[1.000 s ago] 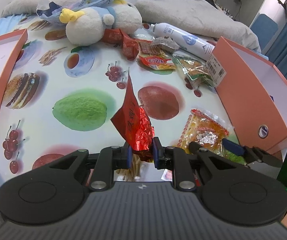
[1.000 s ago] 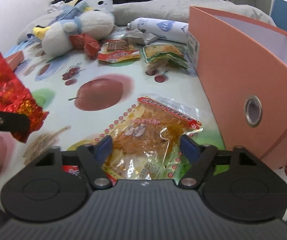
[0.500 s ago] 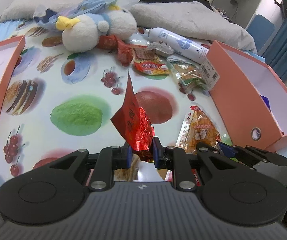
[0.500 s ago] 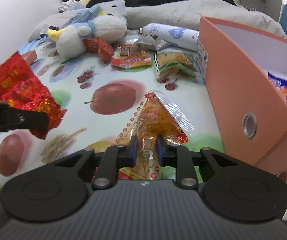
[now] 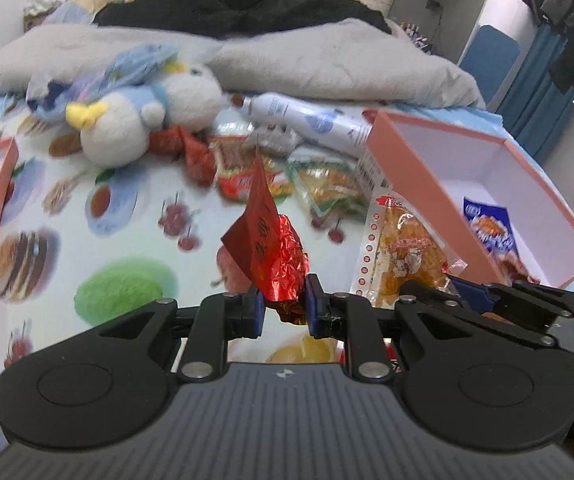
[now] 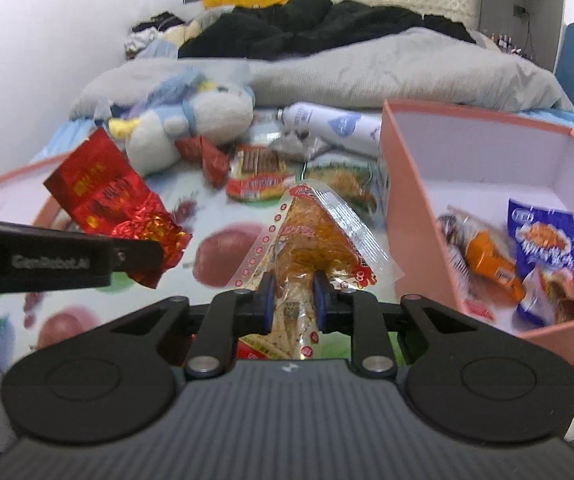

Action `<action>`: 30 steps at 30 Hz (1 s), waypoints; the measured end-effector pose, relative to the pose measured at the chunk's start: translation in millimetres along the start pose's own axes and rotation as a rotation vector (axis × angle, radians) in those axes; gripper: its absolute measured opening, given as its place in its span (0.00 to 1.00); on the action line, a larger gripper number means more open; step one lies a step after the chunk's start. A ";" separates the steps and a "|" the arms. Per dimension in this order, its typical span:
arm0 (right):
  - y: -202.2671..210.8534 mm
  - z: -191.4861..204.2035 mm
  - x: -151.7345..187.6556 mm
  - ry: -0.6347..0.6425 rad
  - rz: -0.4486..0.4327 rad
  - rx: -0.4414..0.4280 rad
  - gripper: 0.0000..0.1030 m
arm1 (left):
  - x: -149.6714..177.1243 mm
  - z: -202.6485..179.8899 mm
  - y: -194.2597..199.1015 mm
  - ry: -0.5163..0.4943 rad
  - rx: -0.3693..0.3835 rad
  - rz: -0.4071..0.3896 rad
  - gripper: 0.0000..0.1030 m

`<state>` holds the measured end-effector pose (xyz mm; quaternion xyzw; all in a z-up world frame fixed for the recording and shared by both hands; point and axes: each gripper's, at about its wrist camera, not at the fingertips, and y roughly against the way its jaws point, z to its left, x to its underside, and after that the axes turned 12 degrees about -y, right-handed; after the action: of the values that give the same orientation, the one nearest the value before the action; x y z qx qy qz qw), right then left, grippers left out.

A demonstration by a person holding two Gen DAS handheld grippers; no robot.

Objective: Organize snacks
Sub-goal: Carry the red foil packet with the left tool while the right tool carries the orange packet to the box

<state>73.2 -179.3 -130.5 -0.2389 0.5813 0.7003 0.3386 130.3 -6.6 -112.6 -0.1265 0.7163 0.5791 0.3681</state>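
Found the orange snack packet off the printed sheet and up on end, pinched at its near end between the pads of the right gripper. Had lain flat near the right edge of the bed a second before, with those jaws spread wide to either side of it. Closed on it in the meantime, then raised it clear, with the film bunched and narrowed at the clamp. Held the red foil packet the same way in the left gripper, squeezed at its lower corner exactly as a second earlier, only carried higher above the middle of the sheet. Counted both pick-ups as done, then, and judged the step in hand to be the carry. Brought the orange packet just beside the near wall of the open pink box at the right edge of the bed, already stocked with a blue packet and an orange-wrapped one. Took that for the likely destination. Could not tell whether to expect the red packet there too or in the shallower pink tray at the left edge. Left a heap of loose snacks untouched toward the far edge of the sheet, crowded against a plush toy and a white bottle. Reckoned the sorting well short of finished, with more trips needed for that heap.
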 end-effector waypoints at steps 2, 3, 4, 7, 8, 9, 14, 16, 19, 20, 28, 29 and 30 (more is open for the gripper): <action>6.3 -1.0 -9.1 0.005 -0.019 -0.002 0.22 | -9.8 0.9 3.9 0.019 0.026 -0.007 0.22; 8.9 -1.8 -14.5 0.006 -0.028 -0.005 0.22 | -15.7 0.7 6.6 0.021 0.034 -0.015 0.22; 11.9 -3.5 -19.7 0.004 -0.038 -0.009 0.22 | -21.5 -0.8 8.9 0.014 0.031 -0.021 0.22; 22.3 -8.4 -36.0 -0.001 -0.074 -0.012 0.22 | -40.7 -3.0 16.7 0.003 0.036 -0.052 0.22; 25.9 -9.9 -41.3 0.002 -0.089 -0.008 0.22 | -47.3 -3.7 20.4 0.005 0.041 -0.064 0.22; 29.8 -11.5 -48.1 0.007 -0.107 -0.004 0.22 | -53.8 -3.8 23.6 0.008 0.044 -0.077 0.22; 46.9 -20.6 -79.3 0.027 -0.181 0.006 0.22 | -86.3 -10.8 38.2 -0.002 0.053 -0.147 0.22; 54.3 -25.4 -89.9 0.030 -0.209 0.010 0.22 | -98.2 -16.6 42.1 -0.006 0.062 -0.169 0.22; 62.9 -34.1 -104.3 0.028 -0.249 0.025 0.22 | -113.7 -29.7 43.8 -0.023 0.079 -0.193 0.22; 65.5 -38.7 -109.3 0.021 -0.261 0.033 0.22 | -117.8 -34.9 43.6 -0.031 0.085 -0.199 0.22; 79.6 -82.2 -126.2 -0.016 -0.316 0.081 0.22 | -141.7 -87.8 29.9 -0.094 0.125 -0.191 0.22; 80.1 -88.4 -125.9 -0.021 -0.316 0.088 0.22 | -143.3 -94.8 26.7 -0.102 0.129 -0.188 0.22; 79.9 -95.1 -126.0 -0.027 -0.314 0.096 0.22 | -145.4 -102.4 23.1 -0.111 0.135 -0.185 0.22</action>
<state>90.2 -304.4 -6.6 -0.3012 0.5649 0.6134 0.4626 178.6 -129.9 8.3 -0.1349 0.7175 0.4994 0.4666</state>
